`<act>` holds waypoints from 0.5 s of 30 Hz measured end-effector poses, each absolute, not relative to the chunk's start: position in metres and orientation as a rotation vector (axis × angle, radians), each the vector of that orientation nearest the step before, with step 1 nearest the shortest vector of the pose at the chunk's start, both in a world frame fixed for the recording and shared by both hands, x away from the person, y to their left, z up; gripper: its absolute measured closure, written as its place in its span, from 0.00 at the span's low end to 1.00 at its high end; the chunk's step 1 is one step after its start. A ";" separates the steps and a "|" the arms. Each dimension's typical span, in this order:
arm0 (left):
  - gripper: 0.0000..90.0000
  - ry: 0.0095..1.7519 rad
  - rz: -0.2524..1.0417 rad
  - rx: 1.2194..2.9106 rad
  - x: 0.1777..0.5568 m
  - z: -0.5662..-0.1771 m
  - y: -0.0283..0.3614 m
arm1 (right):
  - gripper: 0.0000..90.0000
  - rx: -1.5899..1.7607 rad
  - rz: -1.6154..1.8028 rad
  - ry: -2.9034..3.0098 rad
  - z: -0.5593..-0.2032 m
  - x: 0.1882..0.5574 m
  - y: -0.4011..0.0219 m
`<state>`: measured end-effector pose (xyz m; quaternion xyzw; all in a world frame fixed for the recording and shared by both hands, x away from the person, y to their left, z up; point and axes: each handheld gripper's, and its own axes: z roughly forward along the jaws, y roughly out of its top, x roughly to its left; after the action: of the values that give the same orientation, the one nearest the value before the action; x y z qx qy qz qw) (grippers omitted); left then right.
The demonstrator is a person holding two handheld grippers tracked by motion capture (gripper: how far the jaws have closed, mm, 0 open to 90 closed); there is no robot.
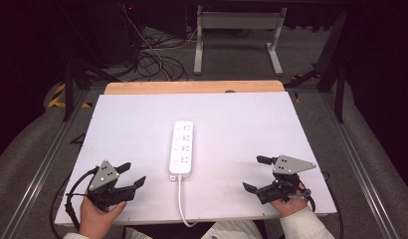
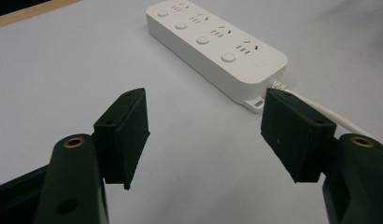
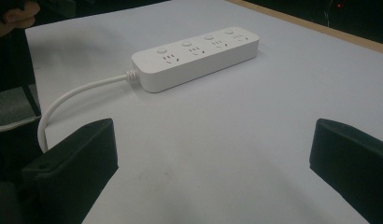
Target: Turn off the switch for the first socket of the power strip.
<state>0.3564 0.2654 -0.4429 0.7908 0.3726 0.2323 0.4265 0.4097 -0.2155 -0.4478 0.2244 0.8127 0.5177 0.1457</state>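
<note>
I see a white power strip (image 1: 181, 148) lying flat near the middle of the white table (image 1: 242, 124), its long side running away from me; it has four sets of sockets, each with a round button beside it, and its white cord (image 1: 182, 204) leaves the near end and drops over the table's front edge. My left gripper (image 1: 128, 176) sits at the near left of the table, held in my left hand (image 1: 96, 215); its jaws stand wide apart with nothing between them, aimed at the strip's cord end, well short of it; my right gripper (image 1: 256, 174) rests at the near right in my right hand (image 1: 287, 203), jaws likewise spread wide and empty, pointing toward the strip; neither touches the strip or the cord.
</note>
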 end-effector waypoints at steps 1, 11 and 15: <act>0.37 0.935 0.578 1.973 0.356 -0.443 0.265 | 0.02 0.646 1.491 2.340 -0.448 0.410 -0.215; 0.39 0.933 0.575 1.973 0.355 -0.440 0.265 | 0.03 0.645 1.492 2.342 -0.448 0.409 -0.215; 0.41 0.941 0.567 1.970 0.355 -0.439 0.264 | 0.03 0.645 1.491 2.347 -0.448 0.410 -0.215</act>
<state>0.3550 0.2640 -0.4389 0.7892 0.3769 0.2270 0.4285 0.4096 -0.2146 -0.4484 0.2235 0.8138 0.5171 0.1429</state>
